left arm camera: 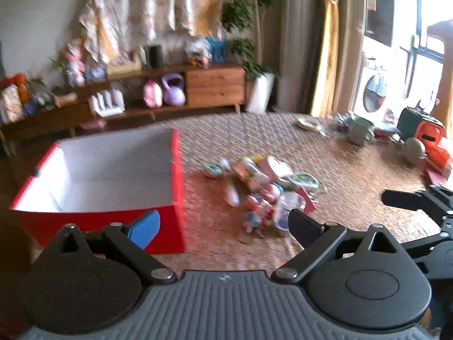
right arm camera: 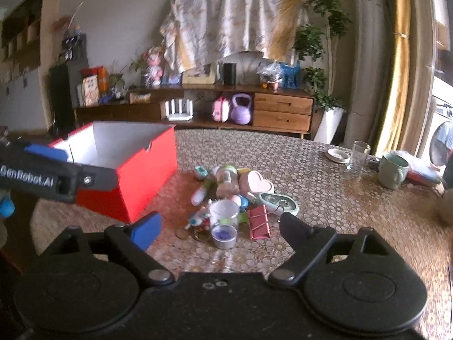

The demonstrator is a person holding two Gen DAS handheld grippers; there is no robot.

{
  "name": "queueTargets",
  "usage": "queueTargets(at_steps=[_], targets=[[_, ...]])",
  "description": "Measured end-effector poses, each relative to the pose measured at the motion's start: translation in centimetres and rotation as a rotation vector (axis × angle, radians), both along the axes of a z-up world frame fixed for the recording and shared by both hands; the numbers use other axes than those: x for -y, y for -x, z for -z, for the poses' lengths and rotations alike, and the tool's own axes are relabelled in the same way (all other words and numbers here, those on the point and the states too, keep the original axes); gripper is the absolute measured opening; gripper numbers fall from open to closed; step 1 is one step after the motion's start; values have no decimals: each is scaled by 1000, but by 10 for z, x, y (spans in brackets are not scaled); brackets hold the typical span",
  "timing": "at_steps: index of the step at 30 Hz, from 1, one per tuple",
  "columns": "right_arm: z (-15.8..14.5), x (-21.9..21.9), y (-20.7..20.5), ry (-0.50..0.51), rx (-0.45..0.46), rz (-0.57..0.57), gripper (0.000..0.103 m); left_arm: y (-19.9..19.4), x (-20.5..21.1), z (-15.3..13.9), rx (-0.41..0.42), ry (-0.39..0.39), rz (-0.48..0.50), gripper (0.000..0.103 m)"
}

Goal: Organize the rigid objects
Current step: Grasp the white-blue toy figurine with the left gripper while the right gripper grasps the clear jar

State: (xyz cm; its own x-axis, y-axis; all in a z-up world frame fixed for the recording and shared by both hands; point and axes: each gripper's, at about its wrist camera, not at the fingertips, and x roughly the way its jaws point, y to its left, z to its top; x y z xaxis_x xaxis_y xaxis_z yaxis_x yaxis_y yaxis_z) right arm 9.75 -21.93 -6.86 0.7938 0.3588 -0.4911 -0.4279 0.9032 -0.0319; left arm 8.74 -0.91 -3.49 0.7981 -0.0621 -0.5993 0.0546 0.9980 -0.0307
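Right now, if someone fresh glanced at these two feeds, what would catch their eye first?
Probably the open red box with its white inside, standing at the left of the table. Next comes the colourful heap of small items just right of it, with a pink heart-shaped case and a red binder clip. Both tools stand open short of the heap.
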Motion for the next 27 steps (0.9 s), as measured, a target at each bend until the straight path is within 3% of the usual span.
queueTargets(at_steps=[9,21,27], targets=[[35,2,-35,57,-53,-90,76,-49,13,42,-65,16,29,98],[57,-9,-71,113,-93,-146,61,-92,24,79,-108,-62,33,97],[66,-15,-83,142,-103,-160,56,-109,26,90,-124,-51,50,87]])
